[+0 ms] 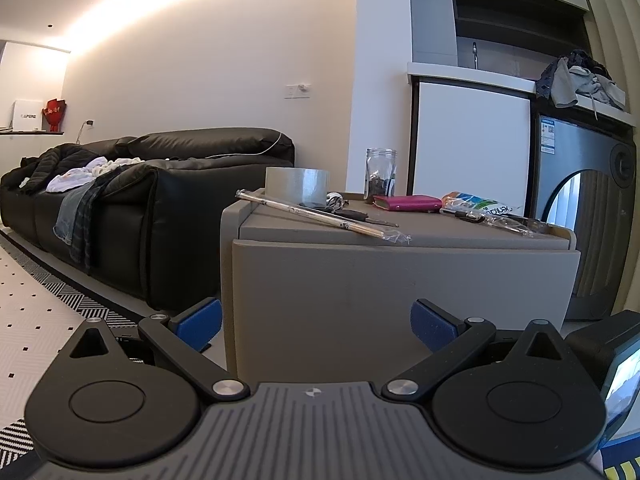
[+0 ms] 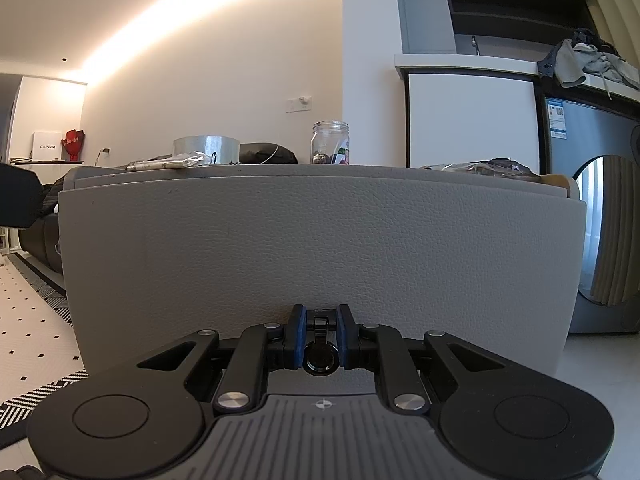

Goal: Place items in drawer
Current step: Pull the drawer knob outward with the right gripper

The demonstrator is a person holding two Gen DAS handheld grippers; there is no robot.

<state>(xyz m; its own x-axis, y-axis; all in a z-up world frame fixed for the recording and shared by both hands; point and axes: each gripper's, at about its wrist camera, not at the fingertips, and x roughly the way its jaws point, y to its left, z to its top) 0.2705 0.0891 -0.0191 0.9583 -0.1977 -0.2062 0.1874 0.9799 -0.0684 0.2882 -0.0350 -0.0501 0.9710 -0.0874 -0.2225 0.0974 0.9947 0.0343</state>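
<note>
Right gripper (image 2: 321, 338) clenched on black drawer knob (image 2: 320, 356) low on grey drawer front (image 2: 320, 240); left gripper (image 1: 316, 326) released, spread wide, apart from drawer front

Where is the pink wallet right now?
In the left wrist view, the wallet lies on the cabinet top, right of centre, between the jar and the snack bag.
</note>
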